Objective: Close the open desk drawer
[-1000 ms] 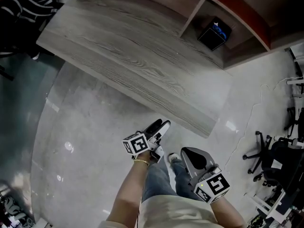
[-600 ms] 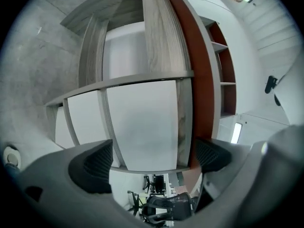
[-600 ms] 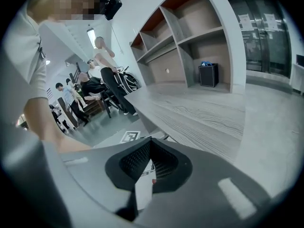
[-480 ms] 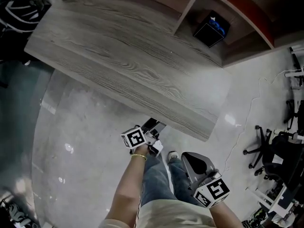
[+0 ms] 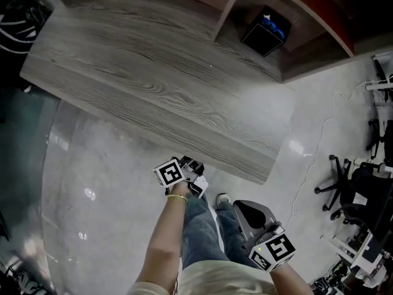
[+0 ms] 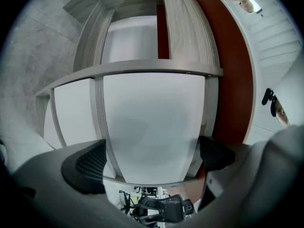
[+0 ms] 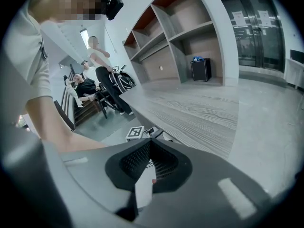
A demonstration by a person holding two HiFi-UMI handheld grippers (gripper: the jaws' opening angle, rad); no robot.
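Several ppl (image 7: pixel 96 56), right gripper view only

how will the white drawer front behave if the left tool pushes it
Likely stiff: the drawer front looks like a flat, rigid panel. Its smooth white face may be slippery, so a push could skid. It probably slides straight in rather than tipping, being framed by the desk.

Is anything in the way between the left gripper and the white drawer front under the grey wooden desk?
Nothing visible. The left gripper, whose empty jaws have just been opening, faces the white drawer front of the grey wooden desk directly.
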